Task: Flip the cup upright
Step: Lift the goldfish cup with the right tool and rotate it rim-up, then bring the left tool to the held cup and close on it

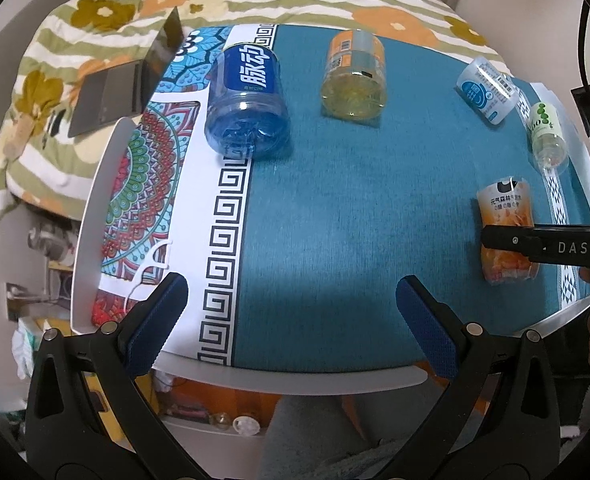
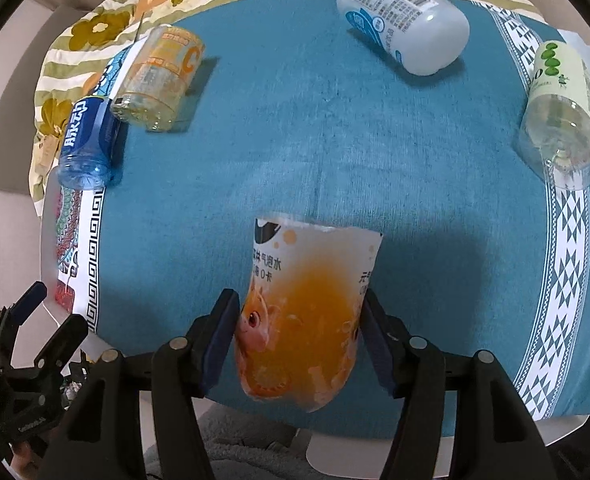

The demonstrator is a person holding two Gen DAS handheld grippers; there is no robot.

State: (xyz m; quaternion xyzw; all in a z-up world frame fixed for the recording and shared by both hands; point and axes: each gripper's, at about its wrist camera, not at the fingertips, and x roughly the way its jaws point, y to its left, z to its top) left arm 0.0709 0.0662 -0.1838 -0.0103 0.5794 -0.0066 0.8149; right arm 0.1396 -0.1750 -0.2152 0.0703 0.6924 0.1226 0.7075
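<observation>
An orange-and-white cup point(image 2: 307, 312) cut from a bottle lies on its side on the teal tablecloth point(image 2: 295, 140), its open end pointing away from me. My right gripper point(image 2: 299, 332) has its pads against both sides of the cup. The same cup point(image 1: 505, 216) shows in the left wrist view with a right finger point(image 1: 543, 246) across it. My left gripper point(image 1: 291, 300) is open and empty above the near edge of the table.
Other cut-bottle cups lie on their sides: blue point(image 1: 251, 100), yellow-orange point(image 1: 355, 76), white-blue point(image 1: 489, 90) and green-labelled point(image 1: 549, 132). A laptop point(image 1: 127, 84) rests on the flowered bedding beyond the table's left corner. The white table edge point(image 1: 295, 376) is close below my left gripper.
</observation>
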